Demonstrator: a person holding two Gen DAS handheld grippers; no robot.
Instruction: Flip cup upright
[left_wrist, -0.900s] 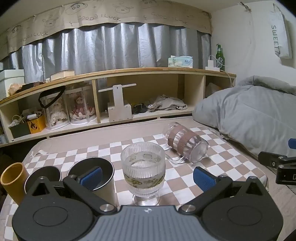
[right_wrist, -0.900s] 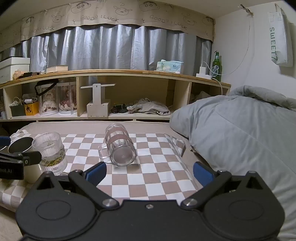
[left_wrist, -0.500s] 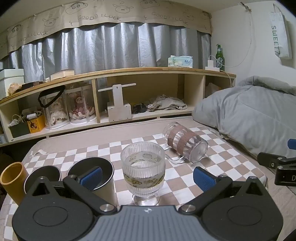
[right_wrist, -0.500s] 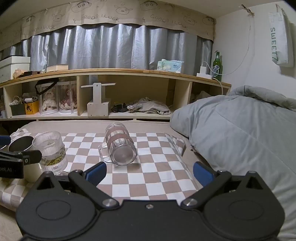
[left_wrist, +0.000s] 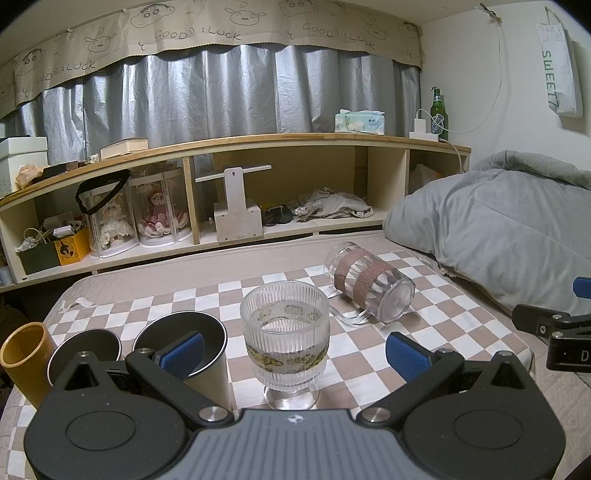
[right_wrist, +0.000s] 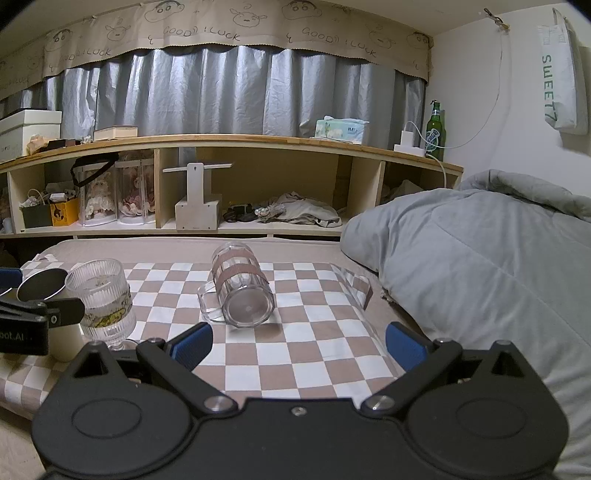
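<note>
A clear glass mug with brown bands (left_wrist: 369, 282) lies on its side on the checkered cloth (left_wrist: 461, 328), base toward me and handle on the cloth. In the right wrist view the mug (right_wrist: 242, 286) lies ahead, left of centre. My left gripper (left_wrist: 295, 350) is open and empty, with a ribbed stemmed glass (left_wrist: 286, 338) upright between its fingers' line of sight. My right gripper (right_wrist: 299, 343) is open and empty, a short way in front of the mug.
Two dark metal cups (left_wrist: 184, 339) and a yellow cup (left_wrist: 24, 358) stand at the left. A grey duvet (right_wrist: 480, 266) lies at the right. A wooden shelf (left_wrist: 258, 184) runs along the back. The other gripper (left_wrist: 554, 328) shows at the right edge.
Both views have shifted only slightly; the mug and glasses have not moved and both grippers stay open.
</note>
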